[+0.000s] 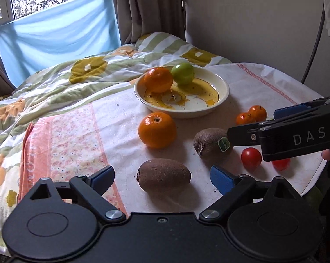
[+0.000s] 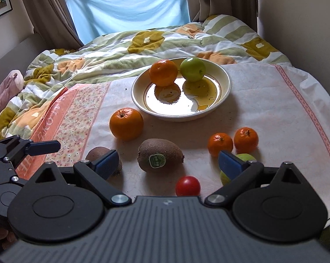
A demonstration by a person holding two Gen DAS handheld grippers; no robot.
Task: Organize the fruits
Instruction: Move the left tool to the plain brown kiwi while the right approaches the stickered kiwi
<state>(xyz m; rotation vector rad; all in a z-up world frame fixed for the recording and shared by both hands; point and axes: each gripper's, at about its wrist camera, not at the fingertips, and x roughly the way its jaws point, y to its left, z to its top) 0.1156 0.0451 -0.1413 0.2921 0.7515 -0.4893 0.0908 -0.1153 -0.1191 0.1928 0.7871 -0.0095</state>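
A cream bowl (image 1: 222,81) (image 2: 226,81) holds an orange (image 1: 158,80) (image 2: 164,72) and a green apple (image 1: 183,73) (image 2: 192,69). On the cloth lie a large orange (image 1: 157,129) (image 2: 126,123), a plain kiwi (image 1: 164,175) (image 2: 97,152), a stickered kiwi (image 1: 210,142) (image 2: 160,158), two mandarins (image 1: 251,115) (image 2: 233,142), a tomato (image 1: 251,157) (image 2: 188,186) and, in the right wrist view, a second green apple (image 2: 246,157). My left gripper (image 1: 162,175) is open around the plain kiwi. My right gripper (image 2: 168,162) is open in front of the stickered kiwi; it also shows in the left wrist view (image 1: 252,122).
The table carries a white and pink floral cloth (image 1: 72,144) (image 2: 274,109). A rumpled flowered quilt (image 1: 77,76) (image 2: 143,41) lies behind it, below a window with blue fabric. A second red tomato (image 1: 280,164) sits by the table's right edge. A wall stands to the right.
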